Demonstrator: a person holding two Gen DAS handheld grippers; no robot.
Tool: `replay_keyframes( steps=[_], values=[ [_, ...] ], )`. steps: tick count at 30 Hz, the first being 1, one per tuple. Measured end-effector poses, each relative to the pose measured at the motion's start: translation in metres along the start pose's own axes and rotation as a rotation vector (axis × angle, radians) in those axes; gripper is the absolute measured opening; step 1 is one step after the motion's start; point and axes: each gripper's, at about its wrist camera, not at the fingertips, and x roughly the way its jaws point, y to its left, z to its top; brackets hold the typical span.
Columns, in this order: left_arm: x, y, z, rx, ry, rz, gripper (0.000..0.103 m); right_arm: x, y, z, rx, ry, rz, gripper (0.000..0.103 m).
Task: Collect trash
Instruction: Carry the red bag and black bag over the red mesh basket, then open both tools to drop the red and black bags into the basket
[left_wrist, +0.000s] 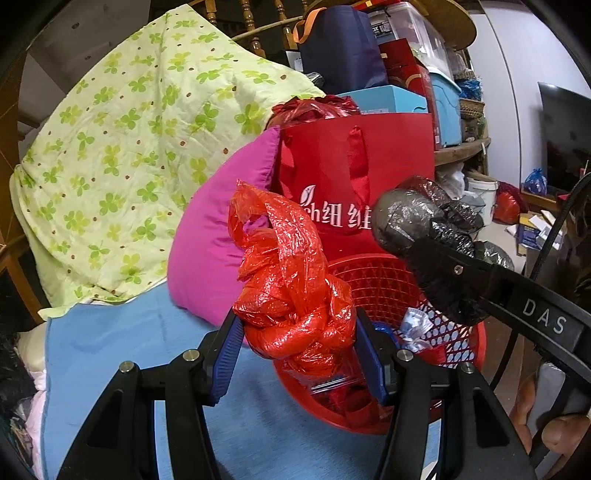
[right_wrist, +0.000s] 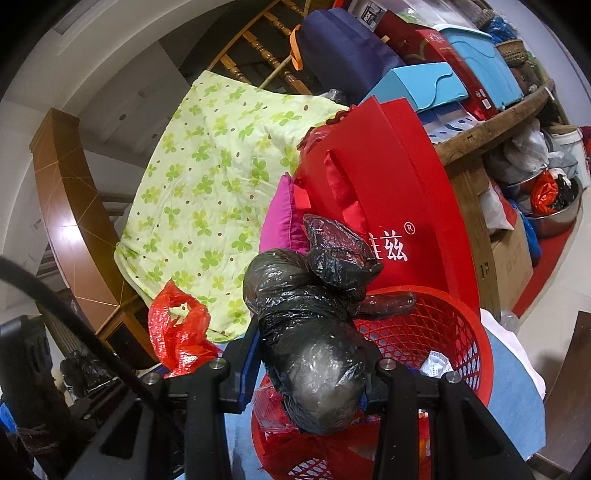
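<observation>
cluttered room, blue cloth (left_wrist: 110, 350), left gripper (left_wrist: 295, 343) clamped on red bag (left_wrist: 291, 280), right gripper (right_wrist: 310, 373) clamped on black bag (right_wrist: 314, 332), both over red basket (right_wrist: 443, 325)

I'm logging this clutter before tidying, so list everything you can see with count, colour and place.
Knotted plastic bag: one, red, between the left tool's pads.
Tied plastic bag bundle: one, black, clamped in the right tool.
Lattice plastic basket: one, red, below both bags, holding scraps.
Paper gift bag: one, red, behind the basket.
Cushion: one, magenta, left of the gift bag.
Clover-print quilt: one, pale green, far left.
Cloth cover: one, blue, under the basket.
Cardboard box: one, light blue, behind the gift bag.
Left tool: one, black, blue pads.
Right tool: one, black.
</observation>
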Motion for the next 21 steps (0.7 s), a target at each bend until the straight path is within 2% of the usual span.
replay_keyframes(
  steps=[7, 21],
  values=[
    [0.016, -0.001, 0.0, -0.041, 0.025, -0.102, 0.061, 0.0, -0.004, 0.0, 0.024, 0.005, -0.01, 0.045],
    [0.042, -0.01, -0.002, -0.051, 0.051, -0.158, 0.062, 0.002, -0.017, 0.002, 0.063, 0.009, -0.043, 0.045]
  ],
)
